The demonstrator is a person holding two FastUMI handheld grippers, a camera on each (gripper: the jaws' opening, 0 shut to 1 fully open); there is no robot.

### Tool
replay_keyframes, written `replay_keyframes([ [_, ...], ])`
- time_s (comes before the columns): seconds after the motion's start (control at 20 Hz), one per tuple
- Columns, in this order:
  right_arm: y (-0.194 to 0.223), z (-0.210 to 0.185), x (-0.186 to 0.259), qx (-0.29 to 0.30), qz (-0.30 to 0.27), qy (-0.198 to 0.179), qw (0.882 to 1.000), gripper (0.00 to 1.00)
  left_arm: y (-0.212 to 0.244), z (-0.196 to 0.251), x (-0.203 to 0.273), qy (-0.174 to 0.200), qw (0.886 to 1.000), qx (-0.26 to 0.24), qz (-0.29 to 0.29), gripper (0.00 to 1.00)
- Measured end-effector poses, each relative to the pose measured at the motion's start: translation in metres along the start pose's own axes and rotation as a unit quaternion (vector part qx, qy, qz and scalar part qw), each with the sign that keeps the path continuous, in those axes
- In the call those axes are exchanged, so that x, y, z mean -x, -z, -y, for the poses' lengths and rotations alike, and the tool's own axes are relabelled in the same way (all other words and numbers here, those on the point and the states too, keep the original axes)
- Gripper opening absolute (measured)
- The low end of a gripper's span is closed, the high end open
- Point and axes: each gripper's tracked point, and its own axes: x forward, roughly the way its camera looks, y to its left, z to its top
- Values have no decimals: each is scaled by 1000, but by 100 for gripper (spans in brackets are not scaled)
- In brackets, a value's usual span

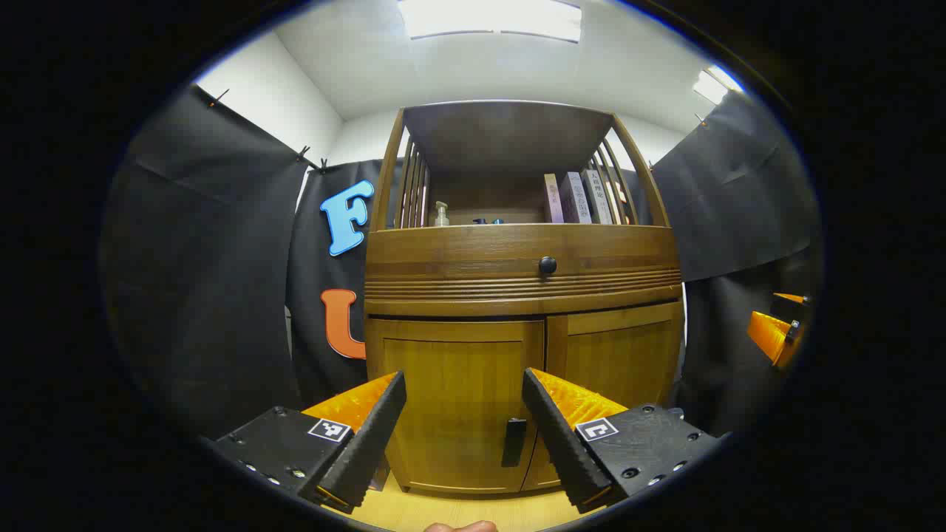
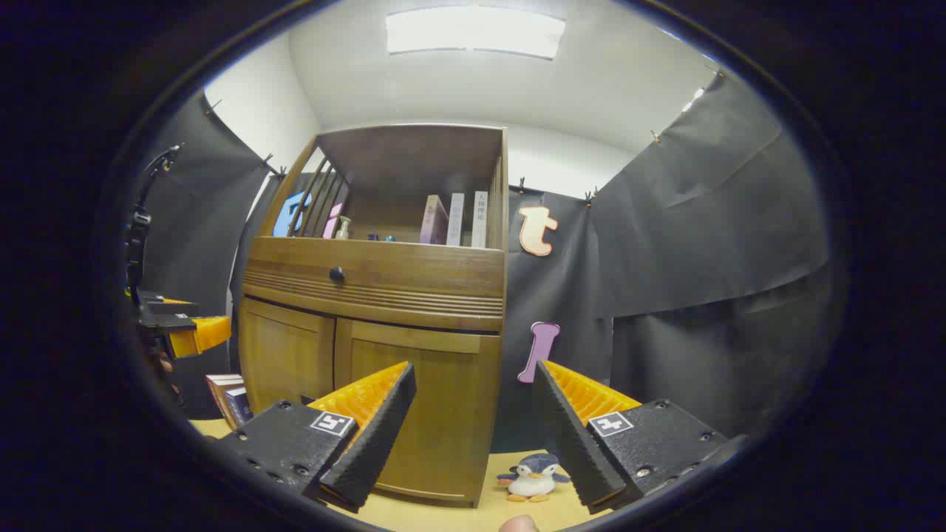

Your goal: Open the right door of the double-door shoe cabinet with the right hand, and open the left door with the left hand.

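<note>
Black cloth walls, white ceiling with lit panels, pale wood floor.

Left gripper view: wooden cabinet [image 1: 521,295] straight ahead, filling the centre. Left door [image 1: 454,406] and right door [image 1: 617,362] both closed. Dark handle [image 1: 513,442] on the left door near the centre seam, seen between the fingers. Drawer with round knob [image 1: 548,265] above the doors. Open shelf on top: pump bottle [image 1: 441,214] at left, books [image 1: 580,197] at right. Left gripper [image 1: 464,395] short of the doors, jaws wide, holding nothing. Right gripper [image 1: 776,332] at the far right edge, apart from the cabinet.

Right gripper view: cabinet to the left of centre, seen from its right corner; doors closed. Right gripper, jaws wide, empty, near the cabinet's right front corner. Penguin toy [image 2: 533,476] on the floor beside that corner. Books [image 2: 230,397] on the floor left of the cabinet. Left gripper at the left edge.
</note>
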Motion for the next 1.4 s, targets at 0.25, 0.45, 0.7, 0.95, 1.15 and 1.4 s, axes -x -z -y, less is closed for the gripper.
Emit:
replay_keyframes([
  [0.25, 5, 4, -4, 0, 0, 8, 1000, 100, -1, 3, 1, 0, 1000, 2, -1, 95],
  [0.45, 13, -5, -12, -1, -10, 0, 1000, 100, -5, -2, 3, -5, 1000, 1, 7, 100],
  [0.7, 25, -16, -22, 3, -26, -9, 1000, 100, -4, -7, 5, -12, 1000, -4, 8, 95],
  [0.95, 60, -42, -33, 2, -60, -35, 998, 100, 1, -13, 9, -19, 1000, -6, 7, 95],
  [1.15, 89, -72, -42, 3, -87, -64, 994, 100, 7, -27, 10, -26, 1000, -7, 1, 95],
  [1.4, 120, -116, -55, -19, -110, -99, 989, 100, 13, -43, 7, -26, 1000, -5, -4, 95],
])
